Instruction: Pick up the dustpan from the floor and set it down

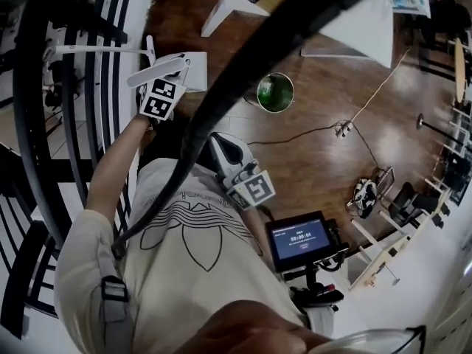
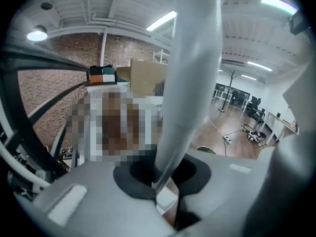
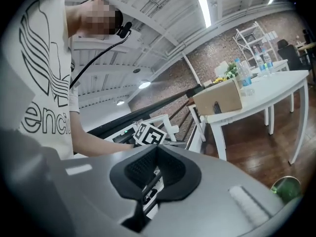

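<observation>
your left gripper [image 2: 165, 184] is clamped tight on the pale handle of the dustpan [image 2: 192, 78]. the handle rises straight out of the jaws, held up beside the black railing [image 1: 44, 124]. your right gripper [image 3: 148, 181] is closed with nothing between its jaws, close in front of your shirt. a green bucket [image 1: 275, 93] stands on the wooden floor [image 1: 332, 109] beyond both grippers.

My left gripper [image 2: 160, 184]: fingers [image 2: 131, 179] closed on the pale dustpan handle [image 2: 190, 83], which rises before a brick wall [image 2: 54, 78].
</observation>
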Demonstrator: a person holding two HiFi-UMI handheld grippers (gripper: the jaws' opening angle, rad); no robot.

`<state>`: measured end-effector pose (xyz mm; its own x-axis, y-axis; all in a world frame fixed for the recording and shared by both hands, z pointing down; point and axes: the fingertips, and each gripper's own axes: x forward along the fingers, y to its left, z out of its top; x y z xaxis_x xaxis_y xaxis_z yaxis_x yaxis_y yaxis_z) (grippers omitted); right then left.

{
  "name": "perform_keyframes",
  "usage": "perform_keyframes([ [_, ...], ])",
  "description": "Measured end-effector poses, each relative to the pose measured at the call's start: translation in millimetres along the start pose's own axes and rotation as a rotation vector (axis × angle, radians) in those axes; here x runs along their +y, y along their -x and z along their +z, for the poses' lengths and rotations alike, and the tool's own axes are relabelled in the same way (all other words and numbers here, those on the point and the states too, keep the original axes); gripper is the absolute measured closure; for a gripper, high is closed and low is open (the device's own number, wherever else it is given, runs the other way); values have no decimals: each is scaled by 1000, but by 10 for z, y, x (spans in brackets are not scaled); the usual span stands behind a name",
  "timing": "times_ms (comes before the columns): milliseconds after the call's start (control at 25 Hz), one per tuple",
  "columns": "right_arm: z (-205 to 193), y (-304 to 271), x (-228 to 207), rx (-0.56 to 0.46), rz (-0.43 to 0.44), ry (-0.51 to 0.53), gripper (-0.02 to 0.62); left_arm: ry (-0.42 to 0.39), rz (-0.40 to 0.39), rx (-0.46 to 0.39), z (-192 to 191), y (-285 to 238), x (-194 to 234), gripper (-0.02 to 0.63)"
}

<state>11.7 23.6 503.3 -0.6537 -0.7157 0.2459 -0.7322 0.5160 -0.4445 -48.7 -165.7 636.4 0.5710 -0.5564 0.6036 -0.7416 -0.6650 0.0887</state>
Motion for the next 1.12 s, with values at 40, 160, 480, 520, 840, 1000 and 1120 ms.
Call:
perform_keyframes([
  [40, 71, 3, 2, -11, 12, 9, 594, 3, 9, -22, 183, 157, -25, 538],
  [160, 276, 1, 15, -46, 53, 34, 594, -4, 25, -89, 691, 621, -104, 538],
  [480, 541, -153, 64, -94, 152, 102, 594, -17, 62, -199, 1405, 1097, -75, 540],
  [520, 543, -167, 82, -93, 161, 110, 594, -17, 65, -197, 1411, 1095, -67, 540],
  [840, 429, -115, -8, -58, 139, 98, 594, -41, 19, -131, 955, 567, -21, 540],
  [1000, 162, -102, -177, -7, 102, 57, 594, -50, -10, -123, 555, 124, 49, 540],
  [1120, 35, -74, -252, 24, 69, 44, 594, -37, 6, -102, 282, -168, 144, 540],
])
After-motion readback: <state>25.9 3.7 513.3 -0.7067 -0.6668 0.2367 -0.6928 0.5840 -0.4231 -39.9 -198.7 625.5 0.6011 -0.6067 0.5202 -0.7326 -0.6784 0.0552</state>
